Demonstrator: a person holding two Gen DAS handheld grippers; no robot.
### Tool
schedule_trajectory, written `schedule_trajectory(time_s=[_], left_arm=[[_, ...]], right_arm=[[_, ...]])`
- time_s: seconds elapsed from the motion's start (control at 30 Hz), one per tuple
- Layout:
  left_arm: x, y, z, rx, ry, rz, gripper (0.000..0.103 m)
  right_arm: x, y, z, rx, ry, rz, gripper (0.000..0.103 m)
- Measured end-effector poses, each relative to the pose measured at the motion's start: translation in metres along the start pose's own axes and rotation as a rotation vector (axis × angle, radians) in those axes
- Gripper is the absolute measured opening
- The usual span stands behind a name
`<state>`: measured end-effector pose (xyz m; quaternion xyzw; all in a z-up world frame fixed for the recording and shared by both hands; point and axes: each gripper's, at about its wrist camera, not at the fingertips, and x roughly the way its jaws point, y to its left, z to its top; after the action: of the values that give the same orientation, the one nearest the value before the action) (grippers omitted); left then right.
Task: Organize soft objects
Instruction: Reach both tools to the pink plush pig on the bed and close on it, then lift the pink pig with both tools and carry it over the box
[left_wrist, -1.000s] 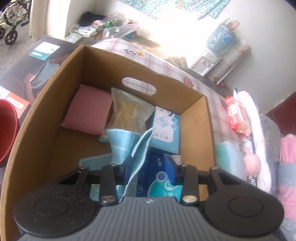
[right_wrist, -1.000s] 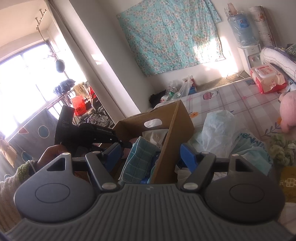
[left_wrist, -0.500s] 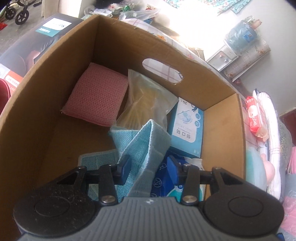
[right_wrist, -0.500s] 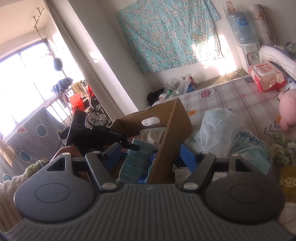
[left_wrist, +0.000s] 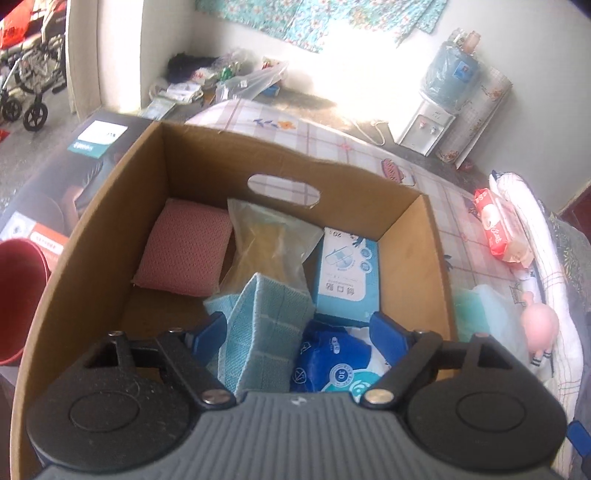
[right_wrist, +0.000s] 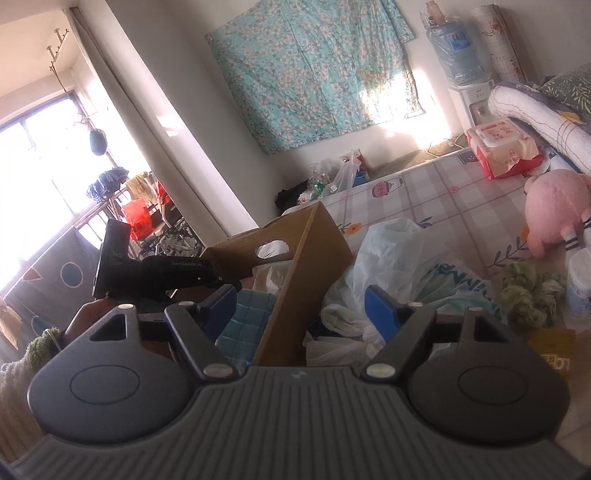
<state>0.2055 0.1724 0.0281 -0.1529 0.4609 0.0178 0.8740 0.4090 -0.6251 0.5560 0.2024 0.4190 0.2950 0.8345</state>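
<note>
A cardboard box (left_wrist: 110, 206) (right_wrist: 306, 273) holds a pink cushion (left_wrist: 184, 247), a clear bag with yellow contents (left_wrist: 266, 243), a light-blue mask box (left_wrist: 347, 280), a dark-blue packet (left_wrist: 332, 369) and a folded light-blue cloth (left_wrist: 258, 325) (right_wrist: 243, 317). My left gripper (left_wrist: 299, 328) hovers over the box, jaws opening wide; the cloth lies loose between them, touching neither pad. My right gripper (right_wrist: 301, 304) straddles the box's near corner, jaws opening, pressing on nothing. The left gripper's black body (right_wrist: 162, 273) shows in the right wrist view, held by a hand.
On the checked sheet (right_wrist: 436, 199) right of the box lie plastic bags (right_wrist: 399, 266), a green knitted bundle (right_wrist: 524, 291), a pink plush toy (right_wrist: 554, 206) (left_wrist: 539, 325) and a red wipes pack (right_wrist: 502, 147) (left_wrist: 498, 232). A red bucket (left_wrist: 18, 295) stands left of the box.
My left gripper's jaws have spread wide and let go of the light-blue cloth, which now rests in the box. The left hand drew back a little. My right jaws widened slightly.
</note>
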Motion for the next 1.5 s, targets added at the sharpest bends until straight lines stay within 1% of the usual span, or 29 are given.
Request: schedule_trajectory(time_s=[0.07, 0.17, 0.23, 0.3, 0.37, 0.43, 0.5, 0.57, 0.67, 0.73, 0.83, 1.0, 1.1, 1.2, 1.3, 1.33, 1.43, 1.5], left_arm=[[-0.013, -0.020, 0.002, 0.052, -0.042, -0.022, 0.087], [-0.023, -0.050, 0.005, 0.103, -0.072, -0.067, 0.088], [-0.024, -0.080, 0.007, 0.153, -0.073, -0.119, 0.088], [-0.019, -0.112, 0.009, 0.215, -0.053, -0.179, 0.091], [-0.008, -0.146, 0.011, 0.258, -0.018, -0.224, 0.092], [0.012, -0.184, 0.015, 0.289, 0.038, -0.269, 0.092], [0.036, -0.222, 0.016, 0.330, 0.105, -0.309, 0.092], [0.058, -0.254, 0.015, 0.349, 0.161, -0.328, 0.092], [0.101, -0.302, 0.013, 0.373, 0.270, -0.350, 0.092], [0.126, -0.325, 0.012, 0.378, 0.311, -0.343, 0.092], [0.155, -0.354, 0.009, 0.390, 0.361, -0.336, 0.092], [0.198, -0.377, 0.009, 0.307, 0.437, -0.315, 0.092], [0.217, -0.387, 0.009, 0.292, 0.465, -0.294, 0.092], [0.230, -0.393, 0.007, 0.262, 0.486, -0.277, 0.092], [0.239, -0.400, 0.004, 0.251, 0.504, -0.289, 0.091], [0.240, -0.402, 0.004, 0.252, 0.504, -0.291, 0.090], [0.246, -0.408, 0.002, 0.260, 0.527, -0.302, 0.083], [0.246, -0.410, 0.001, 0.270, 0.524, -0.294, 0.083]], right_arm=[[-0.009, -0.015, 0.004, 0.016, -0.021, -0.034, 0.077], [-0.020, -0.039, 0.011, 0.037, -0.051, -0.094, 0.078], [-0.025, -0.057, 0.016, 0.052, -0.075, -0.145, 0.078], [-0.029, -0.071, 0.022, 0.043, -0.103, -0.213, 0.080], [-0.028, -0.084, 0.029, 0.005, -0.128, -0.296, 0.086], [-0.021, -0.095, 0.037, -0.054, -0.140, -0.382, 0.088], [-0.008, -0.108, 0.044, -0.104, -0.130, -0.457, 0.088], [0.008, -0.125, 0.052, -0.121, -0.118, -0.494, 0.088], [0.037, -0.151, 0.062, -0.129, -0.083, -0.540, 0.088], [0.055, -0.165, 0.067, -0.130, -0.054, -0.570, 0.088], [0.082, -0.193, 0.074, -0.097, -0.007, -0.583, 0.088], [0.105, -0.217, 0.073, -0.047, 0.042, -0.561, 0.088], [0.113, -0.226, 0.071, -0.053, 0.045, -0.581, 0.089], [0.115, -0.235, 0.071, -0.035, 0.043, -0.575, 0.089], [0.115, -0.243, 0.073, -0.016, 0.049, -0.569, 0.089], [0.114, -0.245, 0.072, -0.013, 0.057, -0.571, 0.089], [0.112, -0.250, 0.073, -0.005, 0.063, -0.552, 0.088], [0.110, -0.253, 0.073, 0.004, 0.056, -0.542, 0.086]])
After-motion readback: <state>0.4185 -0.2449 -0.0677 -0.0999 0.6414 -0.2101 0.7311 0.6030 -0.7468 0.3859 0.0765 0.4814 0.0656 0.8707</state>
